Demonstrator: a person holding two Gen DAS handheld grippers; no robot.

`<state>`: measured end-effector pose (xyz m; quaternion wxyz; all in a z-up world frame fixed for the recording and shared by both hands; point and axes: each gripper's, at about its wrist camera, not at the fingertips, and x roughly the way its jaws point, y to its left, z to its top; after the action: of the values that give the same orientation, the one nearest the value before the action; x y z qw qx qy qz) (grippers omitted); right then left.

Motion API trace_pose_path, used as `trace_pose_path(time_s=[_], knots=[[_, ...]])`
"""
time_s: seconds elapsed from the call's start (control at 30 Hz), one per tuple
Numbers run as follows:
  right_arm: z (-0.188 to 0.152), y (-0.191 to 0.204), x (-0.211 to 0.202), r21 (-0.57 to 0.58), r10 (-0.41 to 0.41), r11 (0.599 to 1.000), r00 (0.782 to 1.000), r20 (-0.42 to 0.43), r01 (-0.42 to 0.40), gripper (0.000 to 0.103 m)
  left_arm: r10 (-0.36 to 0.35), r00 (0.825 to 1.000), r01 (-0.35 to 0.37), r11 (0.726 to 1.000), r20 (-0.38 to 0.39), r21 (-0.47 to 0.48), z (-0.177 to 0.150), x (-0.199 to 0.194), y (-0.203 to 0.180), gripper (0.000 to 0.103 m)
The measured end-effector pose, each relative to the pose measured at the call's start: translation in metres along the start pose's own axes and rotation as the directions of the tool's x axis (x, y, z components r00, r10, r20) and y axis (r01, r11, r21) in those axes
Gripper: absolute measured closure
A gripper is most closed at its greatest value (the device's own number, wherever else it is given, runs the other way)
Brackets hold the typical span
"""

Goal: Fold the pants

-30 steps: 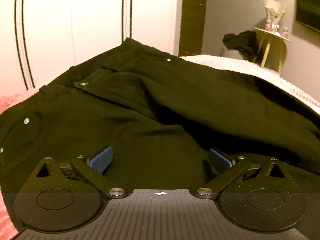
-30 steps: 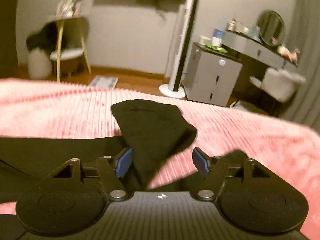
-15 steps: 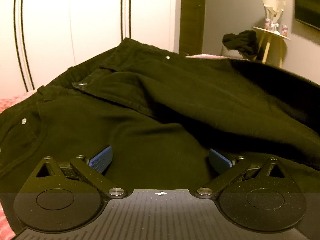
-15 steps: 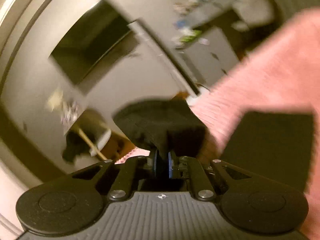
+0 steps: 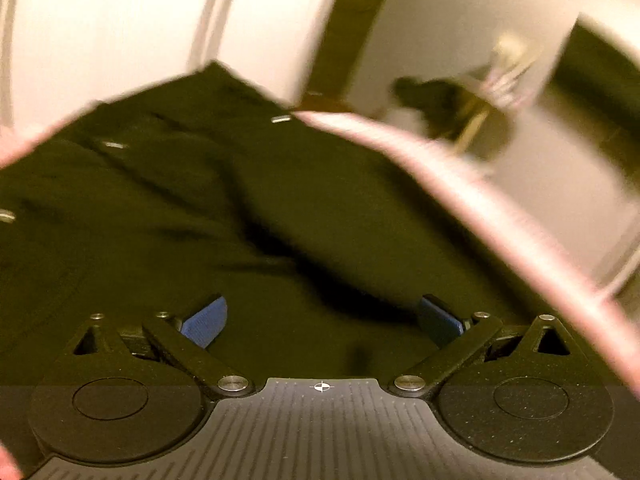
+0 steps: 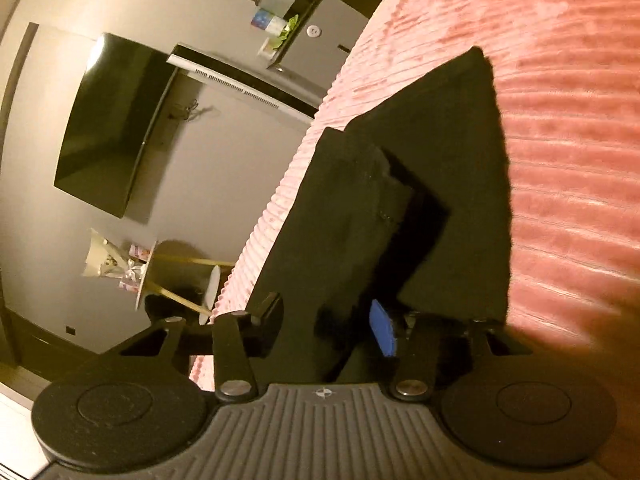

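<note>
Now right hand-held gripper [image 6: 328,324] half-open around pants [image 6: 400,208]; left hand-held gripper [image 5: 322,320] wide.

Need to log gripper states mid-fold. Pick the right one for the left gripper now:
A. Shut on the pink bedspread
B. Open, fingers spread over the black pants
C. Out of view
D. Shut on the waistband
B: in the left wrist view the left gripper has its blue pads wide apart above the black pants, with only flat cloth showing between them and nothing pinched.
</note>
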<state>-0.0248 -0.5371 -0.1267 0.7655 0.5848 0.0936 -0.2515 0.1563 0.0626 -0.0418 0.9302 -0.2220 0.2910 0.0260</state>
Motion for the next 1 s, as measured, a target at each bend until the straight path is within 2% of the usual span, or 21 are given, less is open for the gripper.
trace_pose_path(time_s=[0.1,0.13,0.2,0.3,0.33,0.4,0.5,0.57,0.67,0.73,0.8,0.83,1.0], knots=[[0.002,0.002,0.007,-0.010,0.027,1.000,1.000,-0.013,-0.027,0.061,-0.147,0.989,0.147,0.989,-0.004,0.000,0.026,-0.001,-0.019,0.000],[0.002,0.004,0.010,-0.017,0.019,1.000,1.000,-0.023,-0.020,0.070,-0.181,0.983,0.181,0.984,-0.017,0.009,0.034,0.004,-0.027,0.000],[-0.003,0.003,0.006,-0.033,-0.007,0.999,0.999,-0.038,0.005,0.082,-0.225,0.972,0.225,0.974,-0.062,-0.010,0.049,0.021,-0.043,0.000],[-0.004,-0.010,-0.001,0.012,0.013,1.000,0.998,-0.055,-0.012,0.092,-0.291,0.947,0.279,0.955,-0.139,-0.101,0.067,0.060,-0.059,0.000],[-0.003,-0.012,-0.001,0.019,0.015,1.000,0.998,-0.061,-0.014,0.095,-0.319,0.932,0.297,0.945,-0.173,-0.141,0.072,0.079,-0.062,0.000],[-0.002,-0.017,-0.002,0.031,0.032,0.999,0.997,-0.072,-0.030,0.096,-0.321,0.921,0.283,0.941,-0.221,-0.186,0.078,0.111,-0.067,0.002],[0.000,-0.019,-0.001,0.036,0.048,0.998,0.995,-0.082,-0.046,0.096,-0.295,0.917,0.247,0.949,-0.269,-0.198,0.081,0.148,-0.073,0.031],[0.002,-0.019,0.000,0.032,0.061,0.998,0.994,-0.086,-0.059,0.095,-0.290,0.906,0.228,0.948,-0.309,-0.221,0.083,0.174,-0.075,0.036],[0.007,-0.018,0.001,0.051,0.087,0.995,0.991,-0.100,-0.083,0.088,-0.277,0.902,0.212,0.952,-0.330,-0.221,0.085,0.196,-0.079,0.051],[0.010,-0.017,0.003,0.045,0.097,0.995,0.990,-0.102,-0.093,0.085,-0.248,0.900,0.184,0.961,-0.358,-0.205,0.085,0.209,-0.083,0.079],[0.011,-0.016,0.006,0.038,0.095,0.995,0.990,-0.106,-0.092,0.086,-0.245,0.893,0.184,0.965,-0.378,-0.188,0.083,0.214,-0.085,0.090],[0.011,-0.014,0.007,0.029,0.091,0.996,0.990,-0.105,-0.088,0.086,-0.246,0.896,0.192,0.965,-0.370,-0.177,0.082,0.208,-0.087,0.096],[0.019,0.006,0.007,-0.102,0.026,0.994,0.994,-0.107,-0.037,0.095,-0.288,0.912,0.259,0.956,-0.291,-0.137,0.085,0.167,-0.085,0.098]])
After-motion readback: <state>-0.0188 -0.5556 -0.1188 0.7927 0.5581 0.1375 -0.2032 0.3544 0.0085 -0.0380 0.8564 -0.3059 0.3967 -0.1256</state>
